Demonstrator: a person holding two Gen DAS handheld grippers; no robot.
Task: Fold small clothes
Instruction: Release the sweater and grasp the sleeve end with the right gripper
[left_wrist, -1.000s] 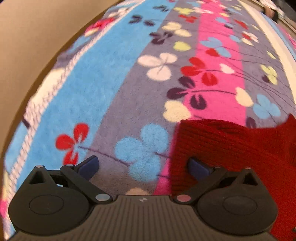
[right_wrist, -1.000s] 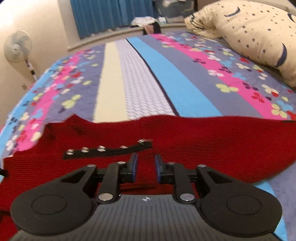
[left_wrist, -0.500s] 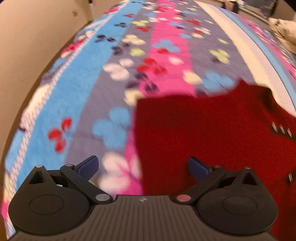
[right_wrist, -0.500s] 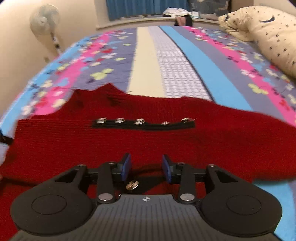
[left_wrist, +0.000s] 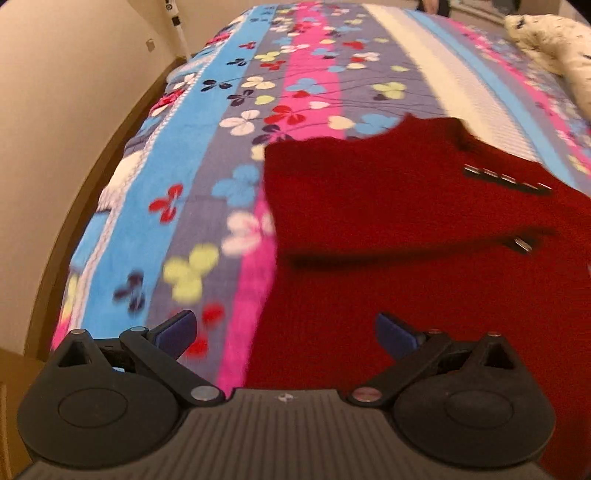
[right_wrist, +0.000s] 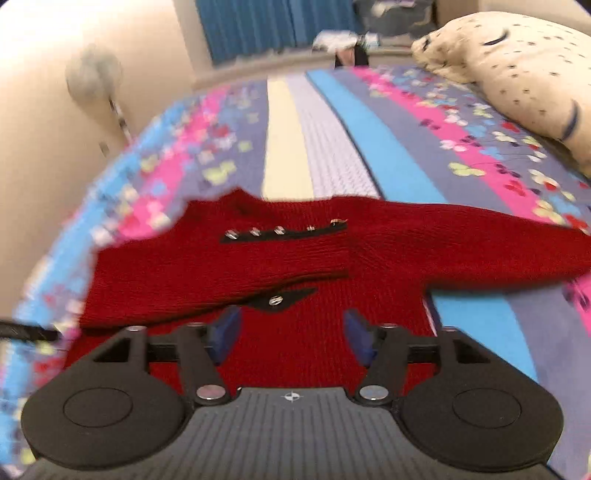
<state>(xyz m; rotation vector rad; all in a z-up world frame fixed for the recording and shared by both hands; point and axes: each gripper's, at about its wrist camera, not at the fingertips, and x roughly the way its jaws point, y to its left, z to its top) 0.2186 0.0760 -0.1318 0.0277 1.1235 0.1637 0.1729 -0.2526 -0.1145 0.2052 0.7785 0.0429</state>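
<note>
Right wrist view: right gripper (right_wrist: 290, 334) now spread wide, empty, released since a second ago; left gripper (left_wrist: 284, 330) likewise agape, empty. Red knit cardigan (right_wrist: 295, 254) on striped bedspread (right_wrist: 388, 166), left sleeve folded across chest; right sleeve next.

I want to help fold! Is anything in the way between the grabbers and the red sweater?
Nothing visible. The open left gripper and open right gripper both hang right over the red knitted sweater.

Striped floral bedspread (right_wrist: 332, 155) carries red sweater (right_wrist: 295, 254), pillow (right_wrist: 517, 66).
</note>
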